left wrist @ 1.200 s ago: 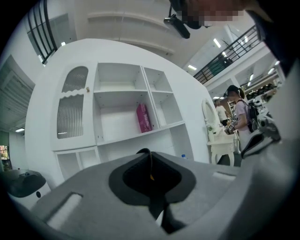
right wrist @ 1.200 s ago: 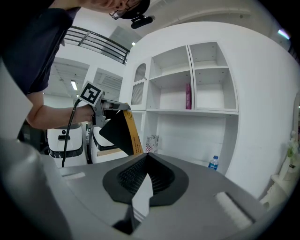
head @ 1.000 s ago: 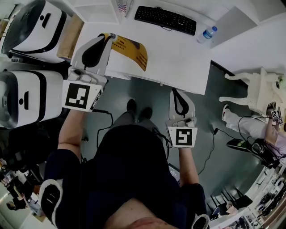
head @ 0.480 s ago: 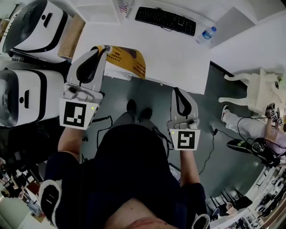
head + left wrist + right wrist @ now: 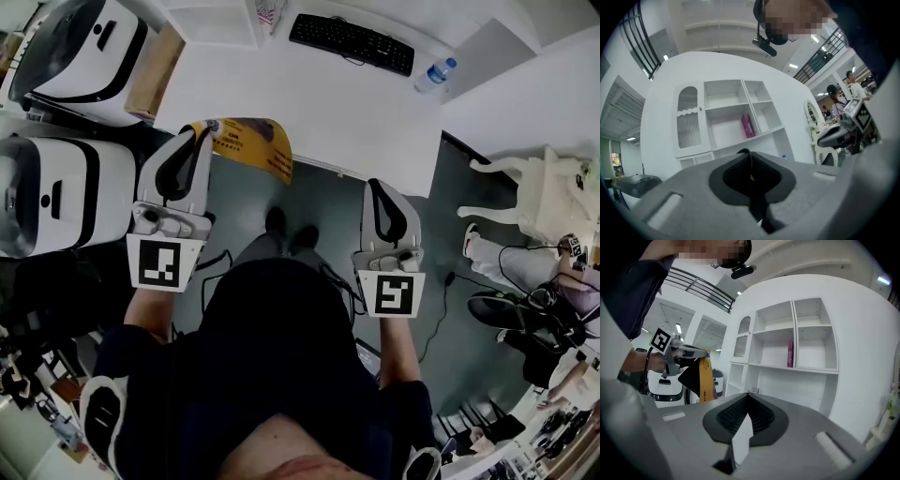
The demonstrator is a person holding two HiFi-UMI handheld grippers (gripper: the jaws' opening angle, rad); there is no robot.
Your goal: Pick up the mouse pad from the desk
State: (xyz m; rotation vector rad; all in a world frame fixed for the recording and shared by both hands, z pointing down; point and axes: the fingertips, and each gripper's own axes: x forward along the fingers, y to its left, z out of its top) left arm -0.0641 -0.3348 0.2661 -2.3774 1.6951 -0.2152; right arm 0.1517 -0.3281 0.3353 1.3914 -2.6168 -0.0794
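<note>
Mouse pad is up off the desk, held by one thin edge, so it could slip.

My left gripper (image 5: 202, 127) is pinched tight on a sliver of the yellow-and-black mouse pad (image 5: 248, 141). The pad hangs curled in the air at the front edge of the white desk (image 5: 356, 112). I judge the floppy sheet could slide out, or swing and catch that edge, if I jerk. My right gripper (image 5: 375, 185) is closed on nothing, well apart from the pad over the grey floor (image 5: 319, 202), so there's no backup hold. The desk is mostly bare, with a black keyboard (image 5: 352, 42) and a water bottle (image 5: 433, 73) at the far side. Room: two white-and-black machines (image 5: 56, 197), a brown box (image 5: 155, 70), a white shelf unit (image 5: 731, 117), and a white ornate chair (image 5: 534, 187).
</note>
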